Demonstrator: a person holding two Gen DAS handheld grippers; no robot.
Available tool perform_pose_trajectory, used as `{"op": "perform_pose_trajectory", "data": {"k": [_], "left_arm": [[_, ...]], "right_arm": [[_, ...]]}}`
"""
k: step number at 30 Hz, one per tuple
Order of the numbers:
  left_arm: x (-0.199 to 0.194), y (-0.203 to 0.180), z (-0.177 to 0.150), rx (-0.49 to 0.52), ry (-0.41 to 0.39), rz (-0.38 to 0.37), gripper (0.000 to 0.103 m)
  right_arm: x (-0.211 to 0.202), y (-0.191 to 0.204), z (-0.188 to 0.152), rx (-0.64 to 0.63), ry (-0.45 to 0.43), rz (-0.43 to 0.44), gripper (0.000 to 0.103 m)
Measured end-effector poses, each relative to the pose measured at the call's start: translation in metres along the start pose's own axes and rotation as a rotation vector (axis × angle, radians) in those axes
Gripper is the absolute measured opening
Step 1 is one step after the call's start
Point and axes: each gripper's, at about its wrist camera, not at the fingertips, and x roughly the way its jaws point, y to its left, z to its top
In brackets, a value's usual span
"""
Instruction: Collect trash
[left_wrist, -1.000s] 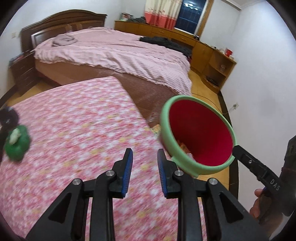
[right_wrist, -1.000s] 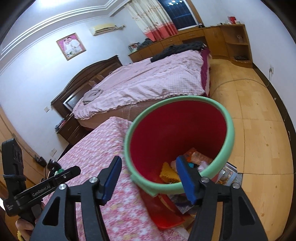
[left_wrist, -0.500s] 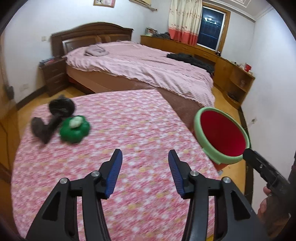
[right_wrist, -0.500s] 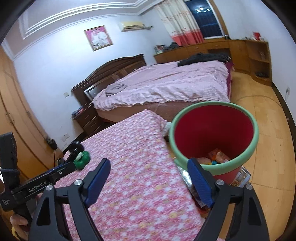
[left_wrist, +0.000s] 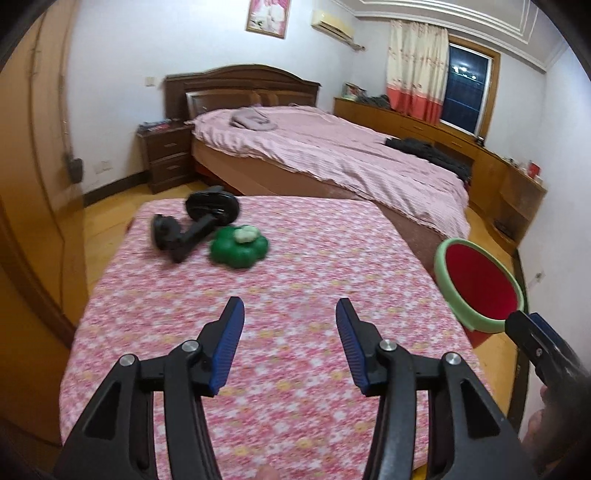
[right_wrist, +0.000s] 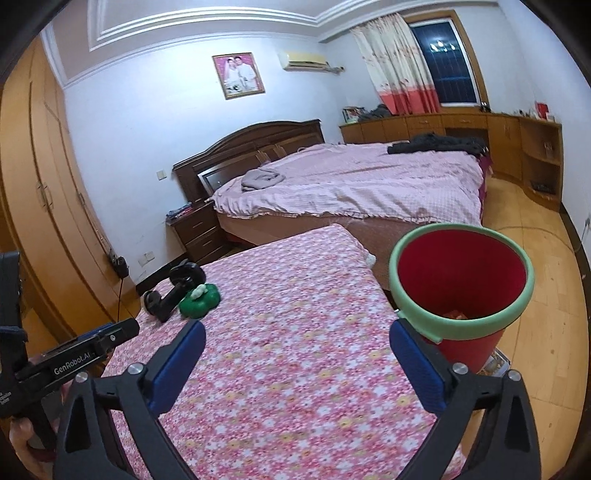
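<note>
I'm holding both jaws wide, empty; white wad (left_wrist: 246, 233) on green dish (left_wrist: 239, 247) sitting upper left, nearer my left gripper (left_wrist: 290, 345) than my right gripper (right_wrist: 297, 363).

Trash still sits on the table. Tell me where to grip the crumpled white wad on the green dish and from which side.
Grip the white wad across its middle, coming from above. It sits on top of the green flower-shaped dish, exposed, with the black stand close on its left, so a sideways approach would likely hit one of them. The left gripper is open and probably the nearer one.
</note>
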Motion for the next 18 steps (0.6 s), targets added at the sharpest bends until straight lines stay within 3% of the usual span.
{"op": "perform_pose_trajectory", "data": {"k": [18], "left_arm": [[-0.027,0.020,-0.015,-0.040,-0.070,0.098,0.052]], "right_arm": [[-0.006,0.026,-0.015,-0.050,-0.011,0.018,0.103]]}}
